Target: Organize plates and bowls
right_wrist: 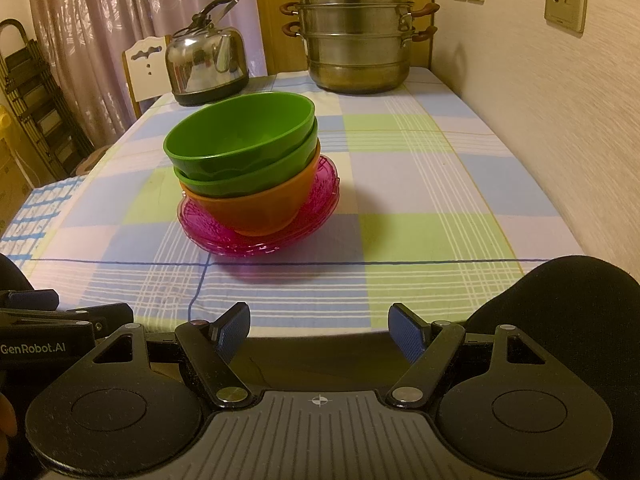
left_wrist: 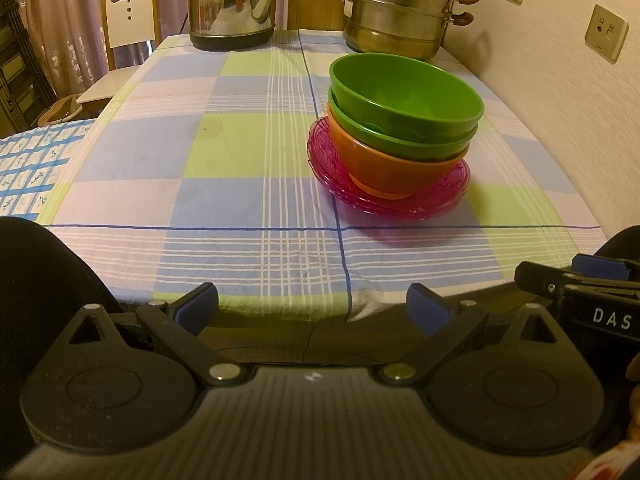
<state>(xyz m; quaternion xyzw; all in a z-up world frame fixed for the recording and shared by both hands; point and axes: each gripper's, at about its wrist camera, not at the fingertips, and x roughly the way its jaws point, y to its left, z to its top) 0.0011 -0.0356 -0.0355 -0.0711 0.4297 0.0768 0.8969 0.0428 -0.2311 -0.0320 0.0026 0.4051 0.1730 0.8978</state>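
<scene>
Blue-padded left gripper [left_wrist: 312,312] and right gripper [right_wrist: 320,334] both spread wide and holding nothing off the tabletop's [left_wrist: 224,184] near edge, two green bowls [right_wrist: 240,136] nested in orange bowl [right_wrist: 256,208] on pink plates [right_wrist: 256,240] mid-table.

One stack stands upright on the table, ahead of both grippers and well apart from them: forward and to the right of the left gripper [left_wrist: 312,312], forward and to the left of the right gripper [right_wrist: 319,336]. At the bottom lie translucent pink plates [left_wrist: 448,196], nested, their ribbed rims showing around the bowls. On them sits an orange bowl [left_wrist: 400,174], mouth up. Inside it nests a green bowl [left_wrist: 404,142], only its rim and upper wall showing, and a second green bowl [left_wrist: 404,88] nests on top, tipped slightly, its inside bare.
</scene>
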